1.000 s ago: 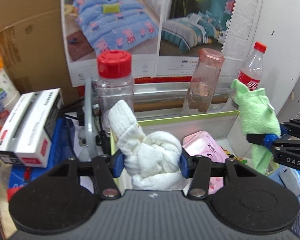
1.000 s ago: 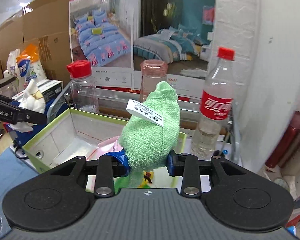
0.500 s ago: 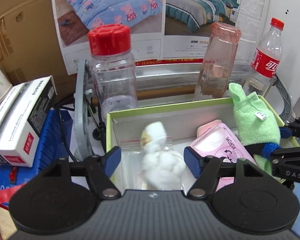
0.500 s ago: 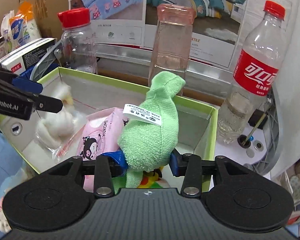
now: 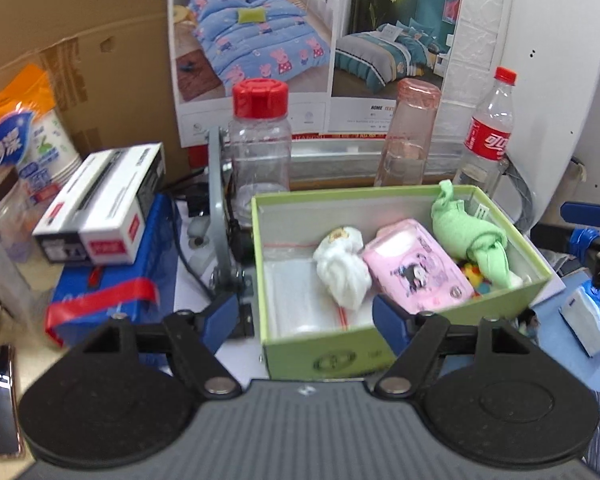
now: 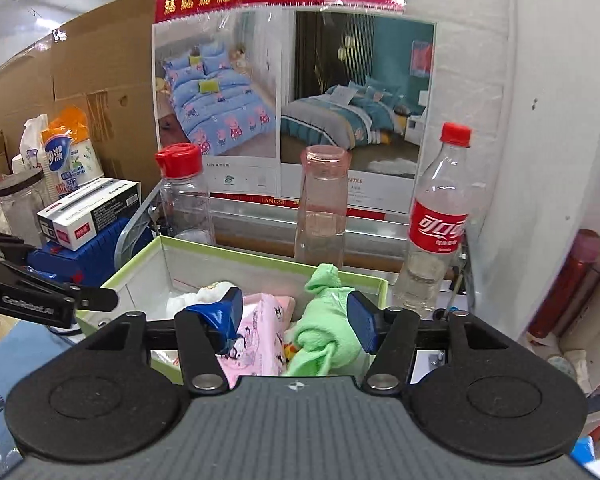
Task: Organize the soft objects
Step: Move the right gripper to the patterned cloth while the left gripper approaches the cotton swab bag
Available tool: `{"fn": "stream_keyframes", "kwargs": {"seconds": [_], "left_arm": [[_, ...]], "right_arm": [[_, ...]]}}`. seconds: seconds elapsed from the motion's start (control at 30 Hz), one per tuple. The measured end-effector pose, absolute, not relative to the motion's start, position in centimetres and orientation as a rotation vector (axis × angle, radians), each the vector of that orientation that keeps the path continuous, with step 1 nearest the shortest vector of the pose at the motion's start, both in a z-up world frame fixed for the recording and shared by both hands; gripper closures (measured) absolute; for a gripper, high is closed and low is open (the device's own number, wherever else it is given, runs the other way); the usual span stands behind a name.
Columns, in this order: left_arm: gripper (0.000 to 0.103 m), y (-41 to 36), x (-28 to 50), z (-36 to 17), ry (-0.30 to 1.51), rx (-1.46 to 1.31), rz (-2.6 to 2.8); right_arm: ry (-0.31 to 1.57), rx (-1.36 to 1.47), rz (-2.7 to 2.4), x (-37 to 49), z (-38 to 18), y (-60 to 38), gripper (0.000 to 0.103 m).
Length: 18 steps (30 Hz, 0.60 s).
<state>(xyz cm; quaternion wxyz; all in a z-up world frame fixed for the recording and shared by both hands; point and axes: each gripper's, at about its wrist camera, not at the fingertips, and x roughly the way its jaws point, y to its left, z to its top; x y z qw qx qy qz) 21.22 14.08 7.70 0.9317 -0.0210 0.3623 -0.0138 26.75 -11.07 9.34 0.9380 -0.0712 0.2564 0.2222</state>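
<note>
2 soft bundles lie in the green box (image 5: 400, 354): knotted white cloth (image 5: 342, 268) mid-box on a clear zip bag (image 5: 300, 300), touching the pink tissue pack (image 5: 416, 268); knotted green cloth (image 5: 472, 236) at the box's right end, partly over small yellow toys (image 5: 474, 274).

Left claw (image 5: 302, 314): jaws have just been opening, now wide, nothing between the pads, hovering over the near box wall.
Right claw (image 6: 294, 318): jaws have just been opening, now part-open; green cloth (image 6: 324, 332) sits between them in the right wrist view, and the pads do not look pressed on it. Judged released.

Handling (judgement): both cloths light, limp, compressible, not fragile or slippery. The knot is the firmest spot to pinch; loose tails would sag or pull out. Tissue pack is soft with slick film, so best squeezed across its short sides.

Clearance: box walls are thin card, and a claw dragged against them would likely shift the box. The red-capped jar (image 5: 260, 140), pink bottle (image 5: 406, 134) and cola bottle (image 5: 488, 132) stand just behind the far wall and look easy to tip. Straight up is the freest path. The left side is crowded by the boxes (image 5: 100, 204) and metal frame (image 5: 218, 216).
</note>
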Motion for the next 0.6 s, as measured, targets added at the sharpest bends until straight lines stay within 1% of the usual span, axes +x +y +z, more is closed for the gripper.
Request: {"fn": "stream_keyframes", "kwargs": {"seconds": [0.17,0.33,0.43,0.6], "left_arm": [[0.027,14.1,16.8,7.0,0.741,-0.032,-0.033],[0.025,14.3,14.1,6.0,0.758,-0.018,-0.033],[0.024,14.9,13.8,5.4,0.782,-0.019,-0.021],[0.023,16.1,15.6,3.7,0.878,-0.072,-0.059]], "right_arm": [[0.552,-0.255,0.419,23.2,8.0,-10.5,0.056],[0.573,-0.288,0.424,20.6,6.8,-10.6,0.055],[0.584,-0.295,0.426,19.9,6.4,-10.9,0.054],[0.608,-0.243,0.408,19.6,5.0,-12.7,0.053]]}}
